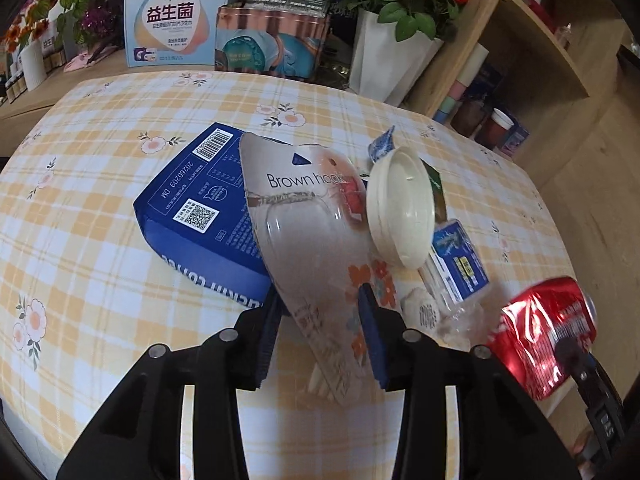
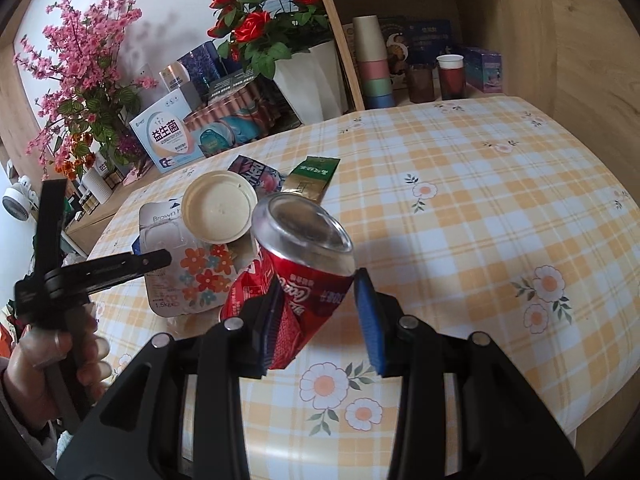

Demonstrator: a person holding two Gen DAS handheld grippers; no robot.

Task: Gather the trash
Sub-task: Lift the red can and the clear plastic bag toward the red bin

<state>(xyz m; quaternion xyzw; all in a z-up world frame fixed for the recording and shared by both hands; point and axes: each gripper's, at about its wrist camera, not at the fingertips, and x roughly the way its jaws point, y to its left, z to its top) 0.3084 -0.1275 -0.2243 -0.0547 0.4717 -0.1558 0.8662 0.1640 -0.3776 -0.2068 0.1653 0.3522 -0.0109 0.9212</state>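
Both tongs (image 1: 324,332) (image 2: 320,320) were black, webbed frames with round silver screws and blue ribbed pads (image 2: 370,320).

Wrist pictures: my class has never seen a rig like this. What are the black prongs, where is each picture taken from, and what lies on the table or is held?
There is no robot here. A person holds a two-finger gripper in each hand, and a camera on each looks along its fingers. One picture looks out from the left gripper, the other from the right gripper. The black prongs with blue pads are the fingers. On the checked table lies trash: a blue box, a hook card, a cream lid, a crushed bottle and a green packet. The right gripper is shut on a crushed red can. The left gripper's jaws stand open over the card.
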